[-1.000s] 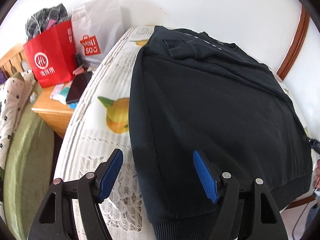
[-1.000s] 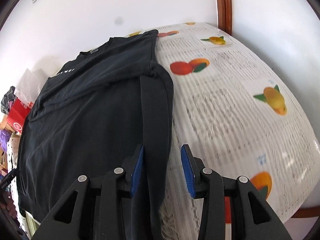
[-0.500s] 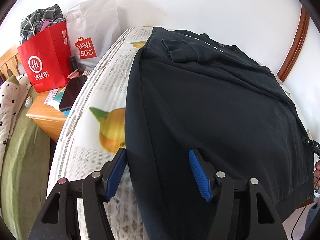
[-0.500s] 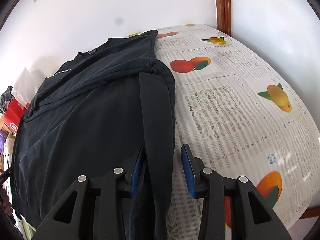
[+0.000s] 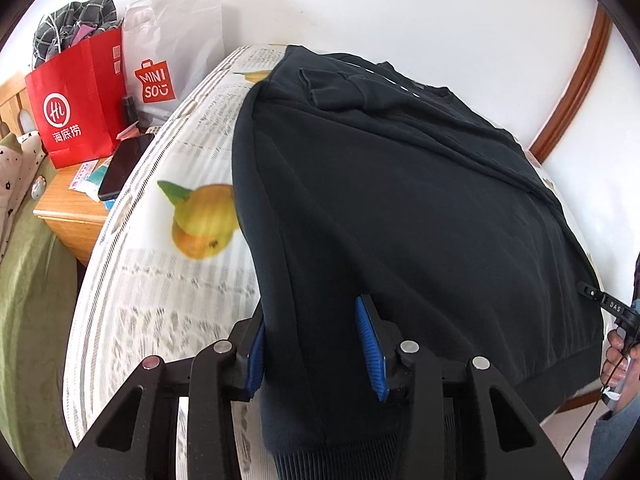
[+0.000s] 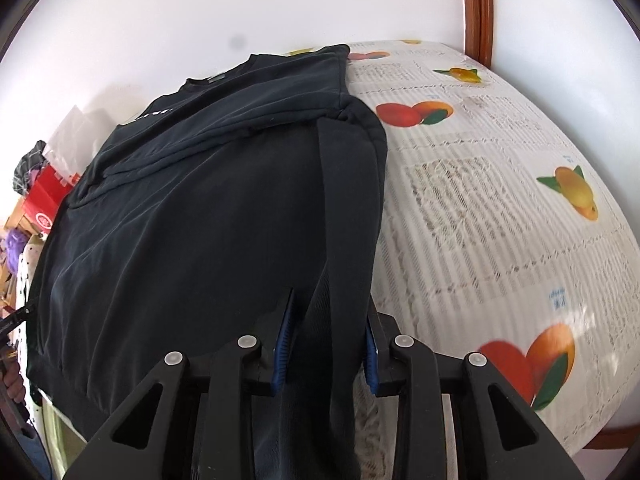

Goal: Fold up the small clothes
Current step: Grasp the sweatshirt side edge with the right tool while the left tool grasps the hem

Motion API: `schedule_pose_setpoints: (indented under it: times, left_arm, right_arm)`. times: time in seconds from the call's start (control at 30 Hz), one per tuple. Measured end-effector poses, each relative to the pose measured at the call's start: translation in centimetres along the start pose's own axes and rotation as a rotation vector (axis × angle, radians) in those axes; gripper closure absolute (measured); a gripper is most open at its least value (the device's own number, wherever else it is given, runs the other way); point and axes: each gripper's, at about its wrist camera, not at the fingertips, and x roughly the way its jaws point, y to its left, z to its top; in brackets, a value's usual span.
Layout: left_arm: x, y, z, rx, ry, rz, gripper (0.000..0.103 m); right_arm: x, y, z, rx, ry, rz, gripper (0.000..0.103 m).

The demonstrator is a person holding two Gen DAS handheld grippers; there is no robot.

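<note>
A black sweater [image 5: 400, 200] lies spread on the fruit-print bed cover [image 5: 160, 280], neck toward the wall, sleeves folded in. My left gripper [image 5: 310, 312] is at the sweater's left side near the hem. Its jaws are closing, with the side edge of the fabric between the blue pads [image 5: 370, 344]. In the right wrist view the sweater [image 6: 200, 220] fills the left half. My right gripper [image 6: 330, 304] straddles the folded sleeve strip along the sweater's right side. Its jaws are closing too, and the fabric fills the gap and touches both pads.
A wooden nightstand [image 5: 68, 216] left of the bed holds a red paper bag [image 5: 76, 108], a white shopping bag [image 5: 172, 52] and a dark phone [image 5: 126, 164]. The bed cover [image 6: 480, 220] runs on bare to the right of the sweater. A person's hand [image 5: 618, 352] shows at the right edge.
The left jaws have narrowed a lot and now take in the sweater's left edge, which before lay only by the right finger. The right jaws have narrowed slightly on the sleeve strip.
</note>
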Motion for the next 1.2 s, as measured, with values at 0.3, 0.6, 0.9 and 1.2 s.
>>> schedule_pose_setpoints:
  times: [0.3, 0.6, 0.9, 1.2]
  left_arm:
    - [-1.0, -0.5, -1.7, 0.008, 0.013, 0.034, 0.088]
    - [-3.9, 0.1, -2.5, -0.017, 0.032, -0.020, 0.095]
    - [-6.3, -2.3, -1.0, -0.009, -0.037, -0.092, 0.095]
    - [-7.7, -4.0, 3.5, 0.023, -0.124, -0.115, 0.095]
  right_arm:
    - [-0.9, 0.8, -2.1, 0.001, -0.026, 0.020, 0.091]
    - [-2.8, -0.9, -3.4, 0.085, -0.054, 0.066, 0.095]
    - [-5.8, -1.7, -3.2, 0.096, -0.104, 0.094, 0.095]
    - [-8.3, -1.0, 1.3, 0.129, -0.267, 0.159, 0.095]
